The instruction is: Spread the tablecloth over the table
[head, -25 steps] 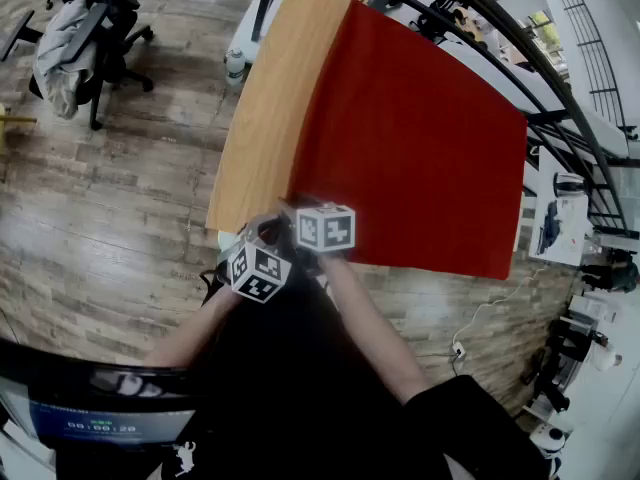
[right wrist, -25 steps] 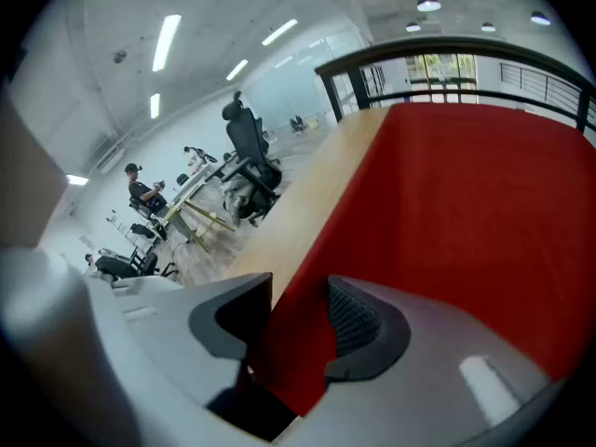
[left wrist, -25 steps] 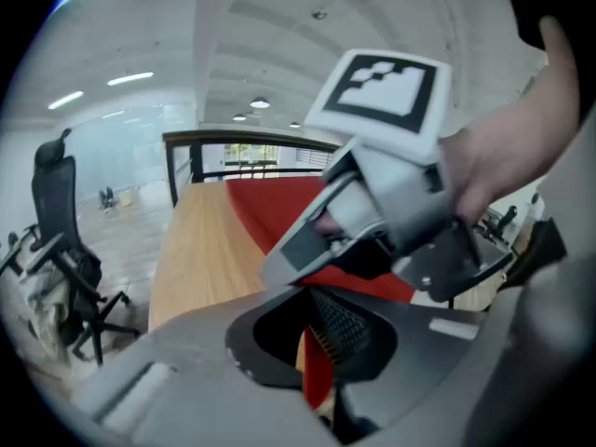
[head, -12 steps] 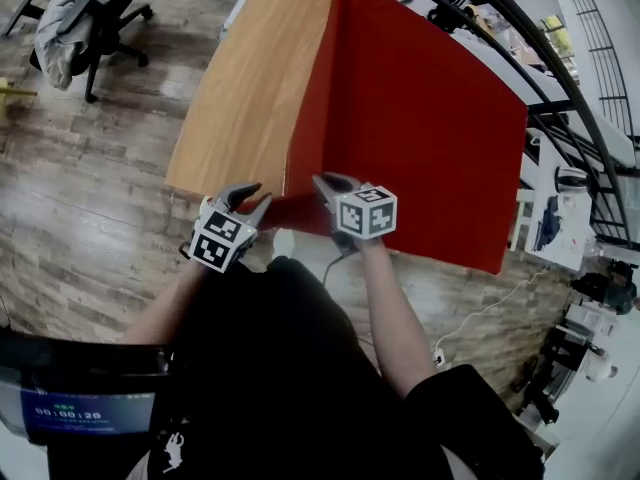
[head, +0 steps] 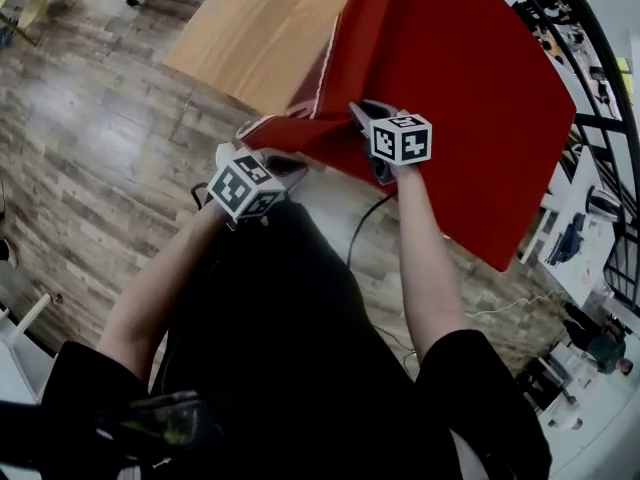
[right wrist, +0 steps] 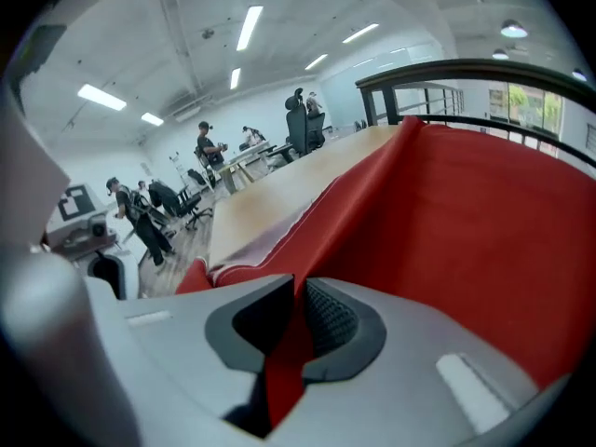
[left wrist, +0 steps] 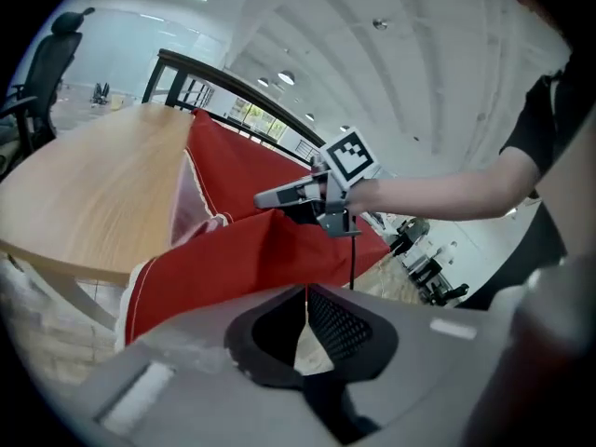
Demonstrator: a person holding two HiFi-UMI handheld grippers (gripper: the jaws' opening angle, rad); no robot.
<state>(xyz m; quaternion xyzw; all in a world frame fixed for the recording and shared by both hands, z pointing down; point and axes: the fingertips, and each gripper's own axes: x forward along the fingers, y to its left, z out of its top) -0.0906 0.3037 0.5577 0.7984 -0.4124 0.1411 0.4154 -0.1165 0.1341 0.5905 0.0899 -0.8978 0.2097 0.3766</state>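
Plank floor (head: 90, 148) surrounds a wooden table (head: 260, 38), with a black railing (head: 590, 78) along its far side.

1. Cloth (head: 470, 78): red, with a white hem (head: 322, 68).
   - It covers the right part of the table as seen in the head view and hangs over the near right edge.
   - The left part of the tabletop is bare wood.
   - The near left corner of the cloth is lifted off the table and bunched into folds. It is drawn toward the person, past the table's near edge.

2. Left gripper (left wrist: 305, 307): jaws closed.
   - A thin fold of the cloth edge is pinched between the pads.
   - In the head view, this gripper sits at the left end of the lifted edge, just off the table corner.

3. Right gripper (right wrist: 298, 317): jaws nearly closed, having just opened slightly.
   - A strip of cloth runs between the pads and is pressed by them.
   - This gripper holds the same edge a little farther right, near the left gripper but not touching it.

4. A dark cable (head: 365, 223) hangs below the right gripper.
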